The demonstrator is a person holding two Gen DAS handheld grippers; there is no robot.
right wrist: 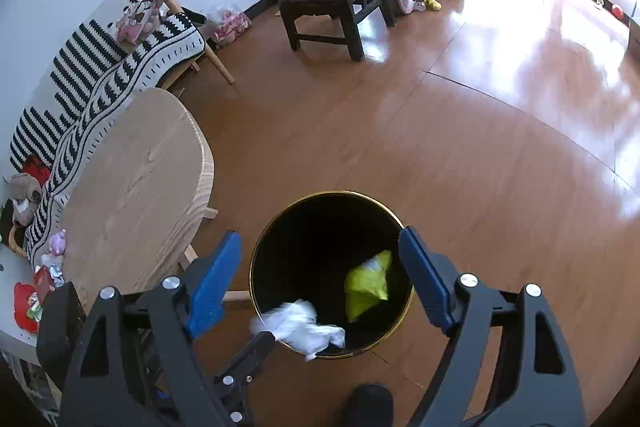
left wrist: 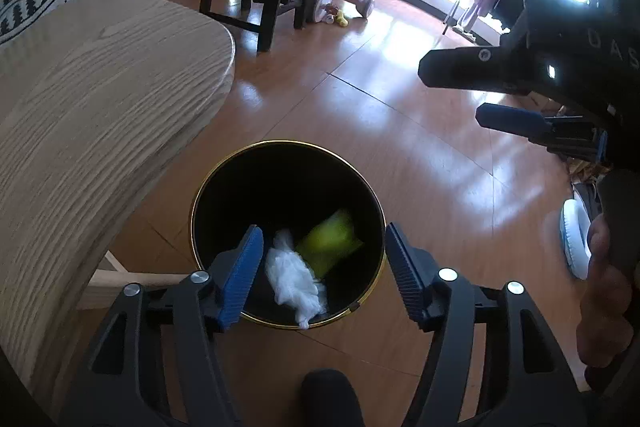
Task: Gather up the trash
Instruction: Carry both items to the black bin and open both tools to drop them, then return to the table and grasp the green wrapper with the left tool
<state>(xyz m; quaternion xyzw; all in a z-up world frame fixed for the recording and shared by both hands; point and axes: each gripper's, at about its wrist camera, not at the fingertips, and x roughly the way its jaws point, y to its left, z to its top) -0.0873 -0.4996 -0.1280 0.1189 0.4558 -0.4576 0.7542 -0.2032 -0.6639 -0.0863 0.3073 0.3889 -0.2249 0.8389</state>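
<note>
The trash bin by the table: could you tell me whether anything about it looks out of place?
Yes. The white crumpled tissue is draped over the near rim of the black bin, partly hanging outside, while the yellow-green wrapper is in the bin's opening. Both grippers are open.

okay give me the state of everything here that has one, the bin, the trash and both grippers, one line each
Left gripper: open, empty, over the bin.
Right gripper: open, empty, over the bin.
Black bin: upright, no lid on it.
White tissue: crumpled, at the bin's near rim.
Yellow-green wrapper: inside the bin.
</note>
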